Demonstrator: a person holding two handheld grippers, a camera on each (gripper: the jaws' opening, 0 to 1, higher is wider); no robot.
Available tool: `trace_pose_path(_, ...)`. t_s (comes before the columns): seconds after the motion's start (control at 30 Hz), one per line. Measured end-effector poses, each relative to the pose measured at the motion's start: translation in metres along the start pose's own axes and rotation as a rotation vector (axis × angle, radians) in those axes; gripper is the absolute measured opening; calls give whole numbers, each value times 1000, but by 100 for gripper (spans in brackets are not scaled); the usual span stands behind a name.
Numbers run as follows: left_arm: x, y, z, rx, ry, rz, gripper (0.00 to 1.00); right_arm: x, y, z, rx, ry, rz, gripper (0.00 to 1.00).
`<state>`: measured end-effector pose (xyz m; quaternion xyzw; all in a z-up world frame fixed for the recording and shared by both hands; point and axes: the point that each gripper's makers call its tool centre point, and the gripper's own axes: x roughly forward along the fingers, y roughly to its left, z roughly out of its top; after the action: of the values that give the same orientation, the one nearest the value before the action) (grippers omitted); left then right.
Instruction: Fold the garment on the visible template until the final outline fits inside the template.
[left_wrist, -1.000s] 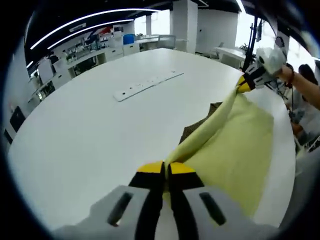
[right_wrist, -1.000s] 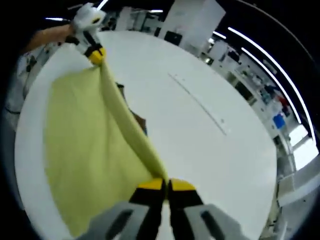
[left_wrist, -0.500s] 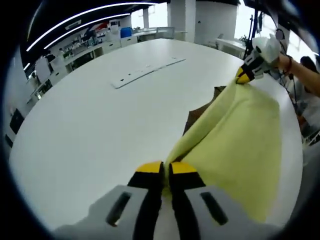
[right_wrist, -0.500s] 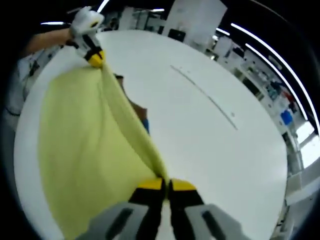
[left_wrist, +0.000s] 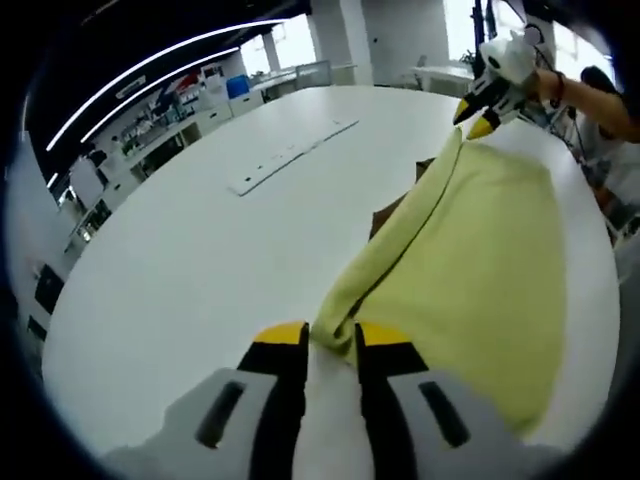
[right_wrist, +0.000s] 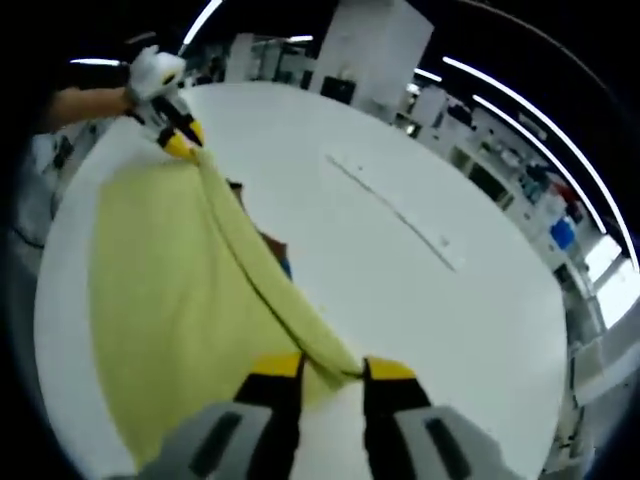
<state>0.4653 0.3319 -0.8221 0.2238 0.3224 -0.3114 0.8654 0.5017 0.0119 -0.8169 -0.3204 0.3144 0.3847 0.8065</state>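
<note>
A pale yellow-green garment (left_wrist: 480, 250) lies spread on the round white table (left_wrist: 200, 250), its folded edge running as a ridge between both grippers. My left gripper (left_wrist: 331, 335) stands open, jaws apart, with one end of that ridge lying loose between them. My right gripper (right_wrist: 332, 367) is open too, the other end of the garment (right_wrist: 170, 270) resting between its jaws. A dark brown template (left_wrist: 392, 214) peeks out from under the ridge, and the same template (right_wrist: 276, 246) shows beside the fold. The right gripper (left_wrist: 478, 112) appears far off; the left gripper (right_wrist: 178, 137) likewise.
A long white strip (left_wrist: 290, 155) lies flat on the table beyond the garment, also seen as a thin strip (right_wrist: 390, 210). A person's arm (left_wrist: 595, 105) holds the far gripper at the table's edge. Desks and shelves stand behind the table.
Both grippers were shut on the garment's edge and holding it taut above the table; now both have opened and the ridge has sagged onto the table. Both views shifted slightly.
</note>
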Motion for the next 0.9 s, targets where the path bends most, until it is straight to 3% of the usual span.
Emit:
trace_pose_path(0.13, 8, 4, -7, 140, 43, 19, 18, 9, 0, -9, -121, 45, -9, 20)
trace_pose_path(0.27, 15, 4, -9, 162, 48, 28, 14, 18, 1, -20, -147, 84, -7, 14)
trace_pose_path(0.47, 18, 11, -7, 173, 56, 76, 5, 23, -4, -22, -135, 75, -27, 0)
trace_pose_path(0.63, 10, 12, 2, 66, -3, 82, 1, 21, -6, -18, -108, 62, -41, 0)
trace_pose_path(0.7, 4, 15, 6, 5, -49, 81, 1, 14, -13, -10, -47, 17, -70, 0)
trace_pose_path(0.73, 3, 16, 7, -12, -58, 80, 1, 12, -15, -4, 8, -18, -75, 0)
trace_pose_path(0.83, -1, 19, 6, -228, -91, 58, 1, 10, -21, -2, 178, -67, -57, 0)
trace_pose_path(0.9, 0, 22, 2, -305, -88, 64, 1, 14, -24, -4, 269, -81, -43, 0)
